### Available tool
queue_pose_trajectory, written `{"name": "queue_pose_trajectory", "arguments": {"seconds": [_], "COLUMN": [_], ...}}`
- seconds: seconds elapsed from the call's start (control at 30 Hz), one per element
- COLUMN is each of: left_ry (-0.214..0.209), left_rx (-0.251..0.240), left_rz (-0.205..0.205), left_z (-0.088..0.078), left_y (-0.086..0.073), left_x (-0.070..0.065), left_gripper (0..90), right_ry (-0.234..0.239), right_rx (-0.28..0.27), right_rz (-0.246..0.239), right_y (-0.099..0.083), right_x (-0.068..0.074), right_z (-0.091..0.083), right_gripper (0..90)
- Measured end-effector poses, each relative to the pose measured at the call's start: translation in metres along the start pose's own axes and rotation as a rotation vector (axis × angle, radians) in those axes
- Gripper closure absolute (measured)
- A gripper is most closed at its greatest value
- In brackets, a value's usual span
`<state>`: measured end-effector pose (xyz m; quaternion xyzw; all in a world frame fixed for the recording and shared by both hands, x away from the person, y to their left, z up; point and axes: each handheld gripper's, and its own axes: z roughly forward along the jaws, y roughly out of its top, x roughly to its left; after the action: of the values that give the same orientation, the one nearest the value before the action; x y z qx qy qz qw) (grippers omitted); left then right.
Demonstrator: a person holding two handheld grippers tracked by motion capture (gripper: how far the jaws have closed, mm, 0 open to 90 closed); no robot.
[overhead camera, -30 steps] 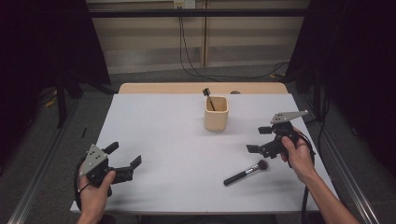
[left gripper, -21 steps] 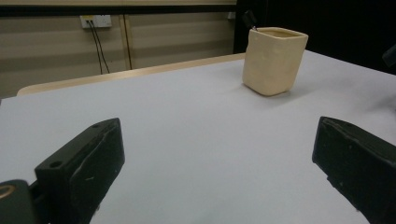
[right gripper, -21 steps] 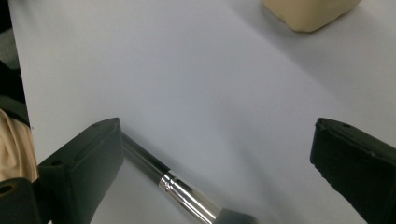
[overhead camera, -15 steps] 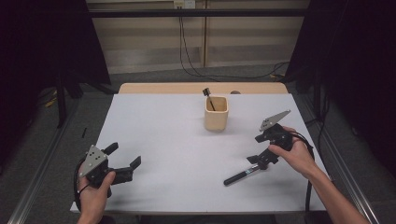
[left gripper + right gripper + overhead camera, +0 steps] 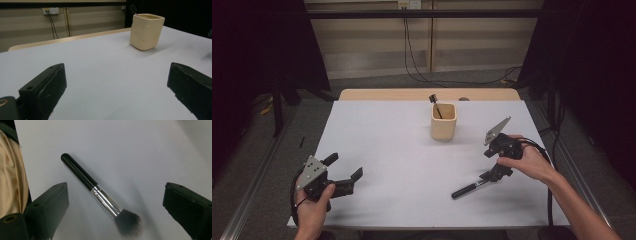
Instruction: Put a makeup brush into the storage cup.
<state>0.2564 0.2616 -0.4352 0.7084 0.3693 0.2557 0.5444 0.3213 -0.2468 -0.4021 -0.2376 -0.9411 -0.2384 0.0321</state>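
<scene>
A black-handled makeup brush [image 5: 467,190] with a silver ferrule lies on the white table at the front right. In the right gripper view the makeup brush [image 5: 82,177] runs diagonally, its dark bristles [image 5: 128,223] nearest the camera. My right gripper [image 5: 495,175] tips down over the bristle end. Its jaws stand open on either side of the brush [image 5: 116,190] without touching it. My left gripper [image 5: 344,167] rests open near the front left corner with nothing between its jaws [image 5: 116,75].
A cream square cup [image 5: 443,121] stands at the middle back of the table and holds a dark-tipped brush [image 5: 434,102]. The left gripper view shows the cup [image 5: 146,31] ahead to the right. The table's right edge [image 5: 557,170] runs close to my right hand.
My right gripper has come down and tilted forward over the brush's bristle end, jaws still open. The brush and the left gripper have not moved.
</scene>
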Motion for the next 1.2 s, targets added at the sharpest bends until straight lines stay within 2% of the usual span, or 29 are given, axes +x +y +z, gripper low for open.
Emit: {"name": "queue_pose_trajectory", "arguments": {"seconds": [0.17, 0.27, 0.33, 0.4, 0.47, 0.6, 0.77, 0.87, 0.97, 1.03, 1.1, 1.13, 1.2], "left_ry": [0.0, 0.0, -0.003, 0.0, 0.002, 0.0, 0.002, 0.002, 0.003, 0.004, 0.003, 0.003, 0.003], "left_rx": [0.001, 0.002, 0.001, 0.001, 0.002, 0.005, 0.011, 0.011, 0.013, 0.013, 0.013, 0.013, 0.012], "left_rz": [-0.006, -0.001, 0.001, -0.001, 0.0, -0.005, 0.004, 0.002, 0.005, 0.003, 0.004, 0.005, 0.003], "left_z": [0.0, 0.0, 0.0, 0.0, 0.001, 0.001, 0.002, 0.002, 0.002, 0.002, 0.001, 0.001, 0.001], "left_y": [0.0, 0.0, 0.0, 0.0, 0.0, 0.0, -0.001, -0.001, -0.001, -0.001, -0.001, -0.001, -0.001], "left_x": [-0.001, 0.0, -0.001, -0.001, -0.001, -0.001, -0.001, -0.001, -0.001, -0.001, -0.001, -0.001, -0.001], "left_gripper": [2.4, 2.5, 2.5, 2.5, 2.6, 2.6, 2.6, 2.6, 2.6, 2.6, 2.6, 2.6, 2.6], "right_ry": [0.022, 0.041, 0.028, 0.026, 0.023, 0.025, 0.023, 0.016, 0.017, 0.014, 0.015, 0.013, 0.021], "right_rx": [0.048, 0.069, 0.09, 0.107, 0.126, 0.163, 0.191, 0.219, 0.245, 0.256, 0.254, 0.266, 0.277], "right_rz": [-0.043, -0.052, -0.07, -0.085, -0.1, -0.122, -0.147, -0.179, -0.204, -0.193, -0.222, -0.211, -0.225], "right_y": [0.002, 0.004, 0.005, 0.006, 0.007, 0.008, 0.01, 0.011, 0.01, 0.01, 0.009, 0.009, 0.008], "right_x": [0.0, 0.001, 0.002, 0.004, 0.006, 0.008, 0.013, 0.014, 0.013, 0.013, 0.011, 0.012, 0.012], "right_z": [0.006, 0.01, 0.013, 0.017, 0.021, 0.027, 0.034, 0.038, 0.043, 0.046, 0.048, 0.049, 0.051], "right_gripper": [4.6, 4.8, 5.3, 10.2, 8.0, 10.3, 15.4, 17.1, 21.1, 25.8, 27.6, 30.5, 34.1]}}
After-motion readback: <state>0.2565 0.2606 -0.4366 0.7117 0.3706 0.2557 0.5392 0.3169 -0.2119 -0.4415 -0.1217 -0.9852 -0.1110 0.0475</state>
